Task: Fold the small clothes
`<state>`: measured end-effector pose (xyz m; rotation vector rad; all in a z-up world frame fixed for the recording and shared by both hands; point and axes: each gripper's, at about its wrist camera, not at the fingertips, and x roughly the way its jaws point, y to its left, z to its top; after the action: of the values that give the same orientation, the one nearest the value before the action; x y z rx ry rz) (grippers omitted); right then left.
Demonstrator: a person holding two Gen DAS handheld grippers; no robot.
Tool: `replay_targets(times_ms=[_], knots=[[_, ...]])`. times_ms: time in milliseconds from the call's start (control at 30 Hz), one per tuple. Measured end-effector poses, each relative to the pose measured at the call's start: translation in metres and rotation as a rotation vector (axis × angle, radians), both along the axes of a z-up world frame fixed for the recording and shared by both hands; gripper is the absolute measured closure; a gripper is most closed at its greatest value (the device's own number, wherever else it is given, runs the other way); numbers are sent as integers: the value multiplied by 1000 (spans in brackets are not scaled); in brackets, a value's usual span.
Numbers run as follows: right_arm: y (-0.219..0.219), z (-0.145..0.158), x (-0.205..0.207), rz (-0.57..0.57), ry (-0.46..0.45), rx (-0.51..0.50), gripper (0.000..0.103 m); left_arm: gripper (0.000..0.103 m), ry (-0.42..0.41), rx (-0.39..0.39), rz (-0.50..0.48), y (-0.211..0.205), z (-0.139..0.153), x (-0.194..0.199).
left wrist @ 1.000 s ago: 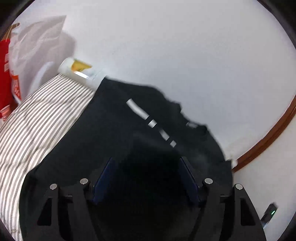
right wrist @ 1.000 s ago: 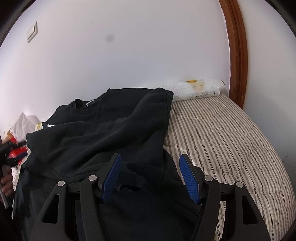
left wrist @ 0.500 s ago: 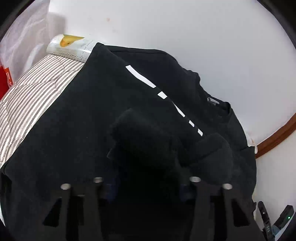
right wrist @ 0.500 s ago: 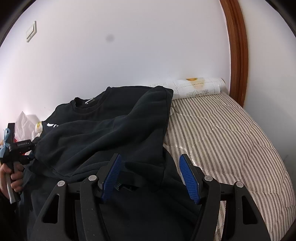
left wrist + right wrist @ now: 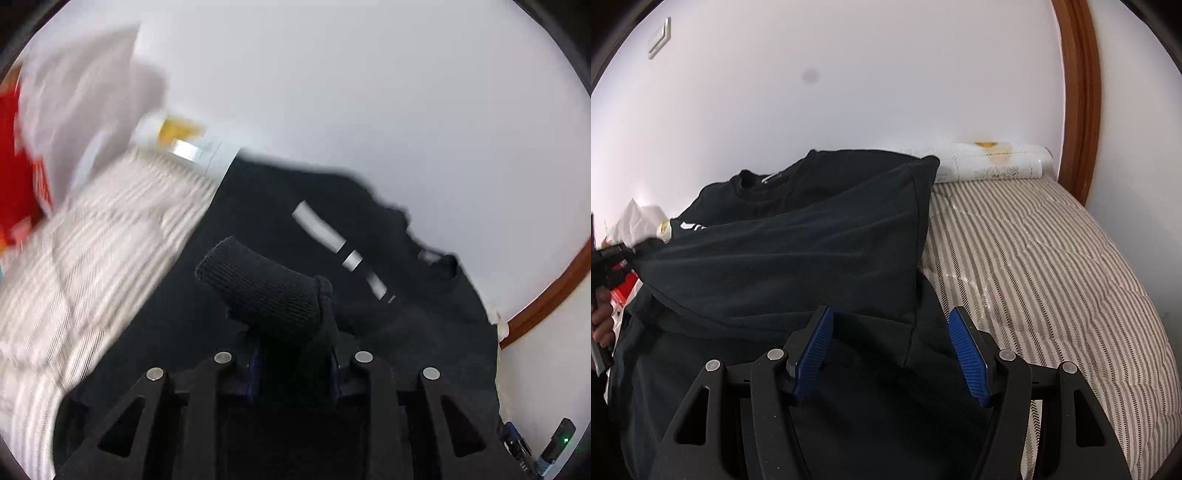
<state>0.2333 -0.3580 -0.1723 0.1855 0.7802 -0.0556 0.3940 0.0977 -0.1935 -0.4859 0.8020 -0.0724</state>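
A black sweatshirt (image 5: 258,206) with a white stripe print (image 5: 321,229) lies on the striped bed. My left gripper (image 5: 293,362) is shut on its ribbed sleeve cuff (image 5: 266,288), which sticks up between the fingers. In the right wrist view the same sleeve (image 5: 798,251) is stretched across the body toward the left edge, where the left gripper (image 5: 609,254) and a hand (image 5: 602,317) hold it. My right gripper (image 5: 890,350) hovers open over the sweatshirt's lower part, with its blue pads (image 5: 812,350) wide apart and nothing pinched.
Striped bedding (image 5: 1034,258) extends to the right of the garment. A white roll (image 5: 993,162) lies against the wall at the bed's far end. A wooden frame (image 5: 1078,92) runs up the wall. Red and white bags (image 5: 22,166) sit beside the bed.
The left gripper closed on the sleeve cuff and pulled it out to the side, so the sleeve now lies taut across the sweatshirt. The right gripper stayed in place, still open.
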Motion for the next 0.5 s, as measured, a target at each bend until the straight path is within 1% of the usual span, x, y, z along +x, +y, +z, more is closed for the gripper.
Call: replay_targets(times_ms=[33, 67, 100, 133, 200, 267, 333, 400, 433, 467, 500], knots=[[1, 0, 0, 1, -2, -9, 39, 62, 13, 0, 5, 2, -5, -2], [2, 0, -1, 2, -5, -15, 39, 44, 18, 5, 13, 4, -6, -3], [2, 1, -2, 6, -9, -15, 39, 35, 17, 30, 41, 8, -6, -7], [3, 1, -2, 10, -15, -11, 39, 31, -2, 41, 60, 12, -3, -12], [1, 3, -5, 13, -31, 2, 39, 29, -18, 47, 69, 17, 0, -14], [0, 4, -5, 12, -37, 7, 39, 29, -24, 73, 84, 21, 6, -18], [0, 4, -6, 9, -39, 8, 39, 29, -52, 146, 101, 18, 18, -25], [1, 4, -6, 9, -44, 7, 39, 31, -108, 206, 127, 16, 33, -32], [1, 4, -6, 8, -45, 6, 39, 31, -141, 211, 134, 16, 39, -35], [1, 4, -6, 8, -45, 6, 39, 31, -157, 203, 132, 19, 44, -35], [1, 5, -7, 7, -49, 7, 39, 31, -170, 182, 121, 19, 48, -35]])
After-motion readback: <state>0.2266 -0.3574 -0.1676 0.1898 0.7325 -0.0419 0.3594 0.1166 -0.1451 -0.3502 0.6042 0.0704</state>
